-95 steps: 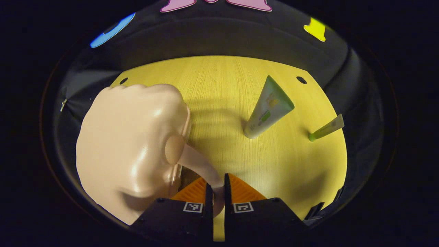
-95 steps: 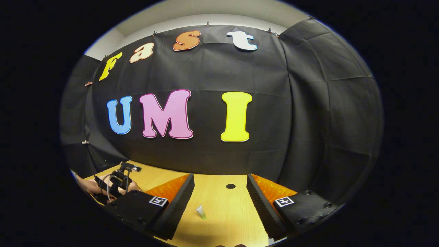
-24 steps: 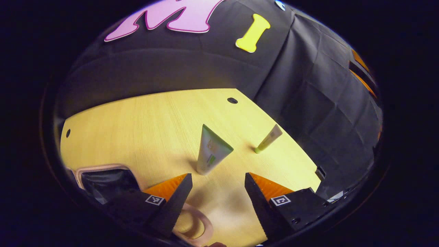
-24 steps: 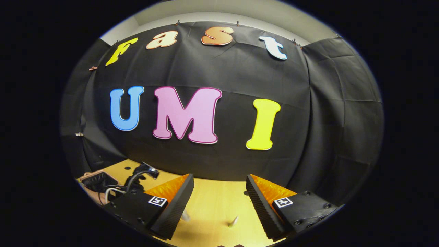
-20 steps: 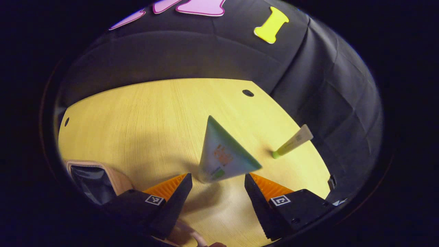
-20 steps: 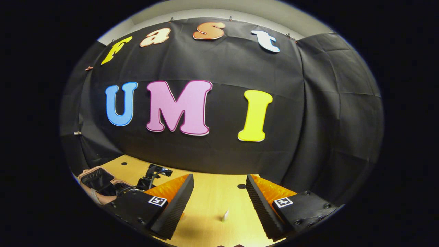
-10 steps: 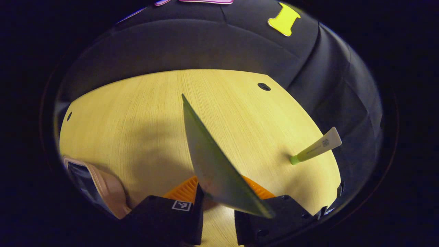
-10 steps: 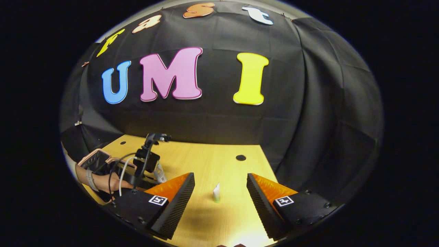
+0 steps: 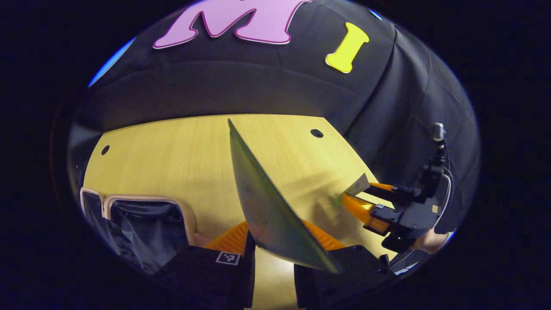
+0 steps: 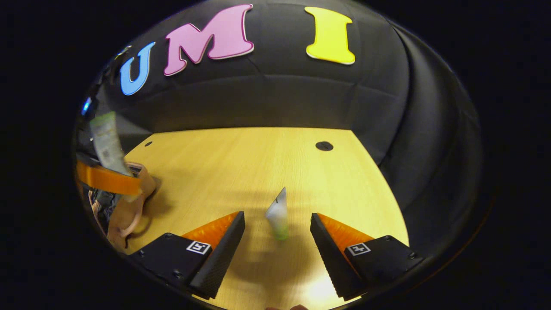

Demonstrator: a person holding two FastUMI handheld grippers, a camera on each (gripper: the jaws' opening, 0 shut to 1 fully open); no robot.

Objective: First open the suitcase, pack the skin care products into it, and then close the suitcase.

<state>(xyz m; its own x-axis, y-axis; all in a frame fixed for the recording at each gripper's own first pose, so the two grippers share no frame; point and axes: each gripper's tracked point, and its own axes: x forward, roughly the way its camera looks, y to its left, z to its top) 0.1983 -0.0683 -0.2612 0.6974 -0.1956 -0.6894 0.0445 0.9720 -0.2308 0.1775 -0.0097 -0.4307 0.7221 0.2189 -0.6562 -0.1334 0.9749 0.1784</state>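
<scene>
1. Suitcase [image 9: 142, 224]: pink shell, dark lining, lying open at the left of the wooden table [image 9: 181, 150] in the left gripper view. Closed 4.8 s ago, when the left tongs pinched its handle; opening step judged done.

2. Large tube [image 9: 262, 206]: green-edged skin care tube, clamped near its cap end by the left gripper [image 9: 273, 258], both fingers pressed on it, tongs narrow. 1.2 s ago it stood on the table ahead of wide-open tongs; now it is lifted, tail pointing up and away. In the right gripper view it shows at far left [image 10: 106, 144], above the suitcase rim [image 10: 129, 211]. Judged: first item in transit, release over the open lining to follow.

3. Small tube [image 10: 277, 215]: white with green cap, standing cap-down on the table, between the fingers of the right gripper [image 10: 277, 234] but touched by neither; tongs wide. 0.5 s ago it stood farther ahead; the gripper has come down around it. Seen from the left gripper view, the right gripper [image 9: 359, 193] brackets this tube [image 9: 356, 187]. Judged: second pick is about to begin; closing squarely matters, as the tube may tip.
</scene>
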